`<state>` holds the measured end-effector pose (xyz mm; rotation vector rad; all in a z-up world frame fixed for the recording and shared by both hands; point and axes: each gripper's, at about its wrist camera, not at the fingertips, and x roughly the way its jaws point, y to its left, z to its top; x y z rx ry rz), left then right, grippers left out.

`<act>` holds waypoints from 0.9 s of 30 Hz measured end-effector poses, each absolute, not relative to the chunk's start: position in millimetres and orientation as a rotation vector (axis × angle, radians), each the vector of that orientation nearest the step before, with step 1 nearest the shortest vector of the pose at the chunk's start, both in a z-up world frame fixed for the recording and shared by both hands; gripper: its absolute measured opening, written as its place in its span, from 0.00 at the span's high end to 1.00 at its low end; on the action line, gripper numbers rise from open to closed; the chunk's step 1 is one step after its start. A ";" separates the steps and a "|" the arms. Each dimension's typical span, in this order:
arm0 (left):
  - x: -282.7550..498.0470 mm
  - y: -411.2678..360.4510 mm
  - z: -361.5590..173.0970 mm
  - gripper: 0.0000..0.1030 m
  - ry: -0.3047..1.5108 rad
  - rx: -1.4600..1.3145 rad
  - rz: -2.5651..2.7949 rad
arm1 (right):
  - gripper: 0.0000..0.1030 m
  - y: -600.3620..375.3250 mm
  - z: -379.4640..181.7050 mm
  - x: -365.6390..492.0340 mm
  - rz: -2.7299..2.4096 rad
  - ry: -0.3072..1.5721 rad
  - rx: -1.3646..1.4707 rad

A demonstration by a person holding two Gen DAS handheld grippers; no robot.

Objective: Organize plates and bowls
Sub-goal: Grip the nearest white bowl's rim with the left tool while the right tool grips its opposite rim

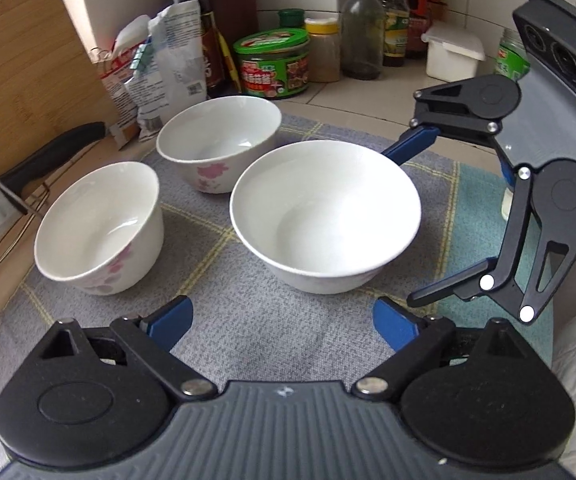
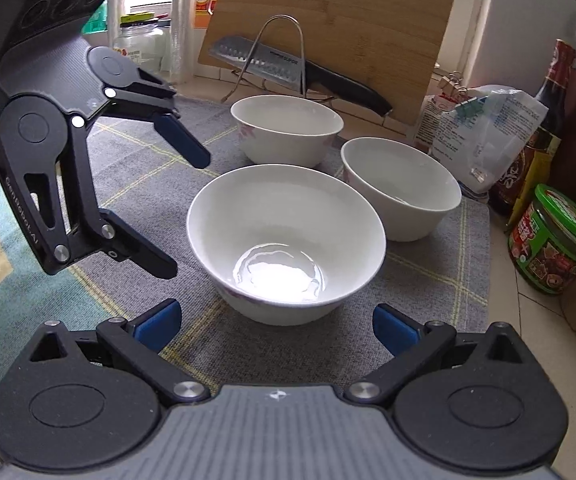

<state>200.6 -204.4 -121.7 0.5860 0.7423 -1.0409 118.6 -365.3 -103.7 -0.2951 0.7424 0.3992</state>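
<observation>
On the grey cloth [image 1: 247, 320] we count three white bowls [image 1: 326, 216], empty. Both tools, left tool [image 1: 281, 322] and right tool [image 2: 275, 330], spread, grip nothing; one right fingertip is hidden behind a bowl.

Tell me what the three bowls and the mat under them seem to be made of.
Bowls: likely glazed white ceramic, since they are glossy with bright reflections; two show pink flower prints. Mat: woven fabric, matte grey with yellow lines and a visible weave.
</observation>
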 end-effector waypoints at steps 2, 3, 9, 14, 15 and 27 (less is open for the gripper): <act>202.5 -209.3 -121.1 0.09 0.718 0.620 -1.085 | 0.02 -366.1 -104.3 120.3 0.414 0.745 -0.305; 204.0 -212.0 -120.9 0.09 0.708 0.633 -1.103 | 0.04 -366.2 -104.5 120.7 0.419 0.745 -0.308; 212.9 -223.9 -120.9 0.12 0.698 0.677 -1.191 | 0.10 -367.5 -102.6 124.1 0.443 0.741 -0.320; 215.7 -230.8 -123.0 0.17 0.703 0.703 -1.253 | 0.14 -368.1 -101.4 127.9 0.455 0.740 -0.323; 216.0 -231.3 -123.1 0.17 0.701 0.705 -1.259 | 0.15 -368.2 -101.4 128.6 0.453 0.739 -0.325; 217.6 -231.6 -124.1 0.20 0.685 0.728 -1.301 | 0.15 -367.4 -100.5 128.9 0.449 0.748 -0.327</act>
